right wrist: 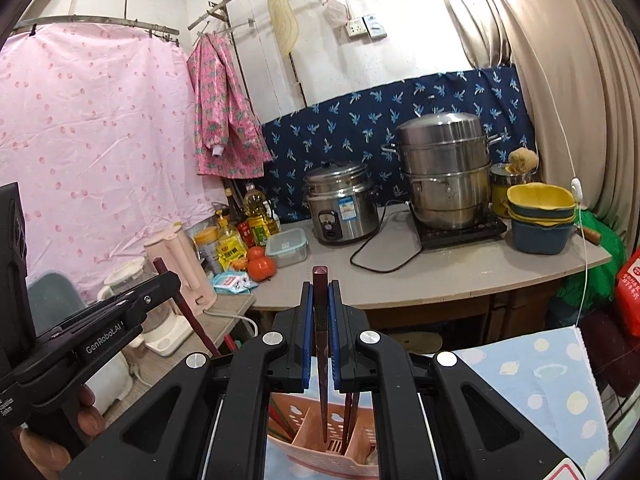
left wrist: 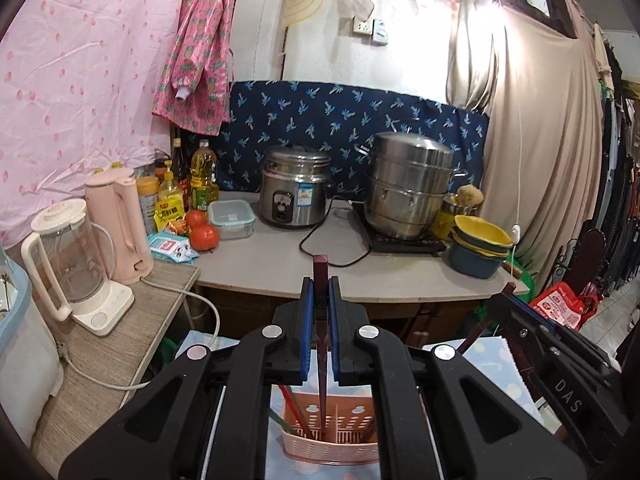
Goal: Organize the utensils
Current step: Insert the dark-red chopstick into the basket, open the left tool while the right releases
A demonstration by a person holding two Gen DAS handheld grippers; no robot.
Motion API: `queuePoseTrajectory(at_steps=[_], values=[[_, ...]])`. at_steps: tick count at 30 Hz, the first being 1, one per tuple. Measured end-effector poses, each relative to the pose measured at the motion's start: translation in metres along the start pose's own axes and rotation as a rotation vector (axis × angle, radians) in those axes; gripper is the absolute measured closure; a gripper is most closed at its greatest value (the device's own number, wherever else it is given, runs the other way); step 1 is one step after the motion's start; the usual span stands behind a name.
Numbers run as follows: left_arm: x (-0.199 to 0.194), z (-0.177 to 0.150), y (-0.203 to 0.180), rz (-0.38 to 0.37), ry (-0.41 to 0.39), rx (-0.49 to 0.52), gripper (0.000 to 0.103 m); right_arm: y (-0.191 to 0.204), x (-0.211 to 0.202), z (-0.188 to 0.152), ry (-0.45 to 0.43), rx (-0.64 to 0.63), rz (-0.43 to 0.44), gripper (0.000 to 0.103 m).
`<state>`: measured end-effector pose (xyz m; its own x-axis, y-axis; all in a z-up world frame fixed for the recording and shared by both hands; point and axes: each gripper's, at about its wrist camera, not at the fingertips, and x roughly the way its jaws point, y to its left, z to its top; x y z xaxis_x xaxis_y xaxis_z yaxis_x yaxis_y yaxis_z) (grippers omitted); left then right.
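- Up front, the left gripper (left wrist: 320,304) has its blue pads closed tight on a dark red chopstick (left wrist: 321,344), held upright.
- That stick's lower tip hangs over the pink holder (left wrist: 332,436), where red and green sticks already lean.
- Likewise, the right gripper (right wrist: 320,308) is clamped on its own chopstick (right wrist: 321,352), tip pointing into a middle slot of the holder (right wrist: 316,440).
- Behind them, a counter (left wrist: 280,256) carries a rice cooker (left wrist: 294,190) and a steamer (left wrist: 410,184).
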<state>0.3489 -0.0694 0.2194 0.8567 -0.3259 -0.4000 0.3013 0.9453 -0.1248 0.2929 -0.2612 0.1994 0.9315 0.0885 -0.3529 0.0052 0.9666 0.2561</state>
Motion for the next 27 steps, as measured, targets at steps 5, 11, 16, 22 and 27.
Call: queuePoseTrajectory(at_steps=[5,11,16,22,27], values=[[0.017,-0.013,0.008,0.0,0.034,-0.007,0.096,-0.004,0.02,-0.019,0.043,-0.001,-0.004,0.096],[0.027,-0.025,0.008,-0.008,0.065,-0.015,0.095,-0.012,0.032,-0.04,0.088,0.018,-0.022,0.089],[0.016,-0.031,0.004,0.012,0.048,-0.016,0.064,-0.013,0.02,-0.044,0.077,0.025,-0.037,0.072],[-0.001,-0.041,-0.003,0.013,0.064,0.009,0.063,-0.005,-0.002,-0.053,0.082,-0.014,-0.041,0.071],[-0.021,-0.056,-0.009,0.018,0.08,0.016,0.063,0.001,-0.025,-0.07,0.102,-0.039,-0.045,0.071]])
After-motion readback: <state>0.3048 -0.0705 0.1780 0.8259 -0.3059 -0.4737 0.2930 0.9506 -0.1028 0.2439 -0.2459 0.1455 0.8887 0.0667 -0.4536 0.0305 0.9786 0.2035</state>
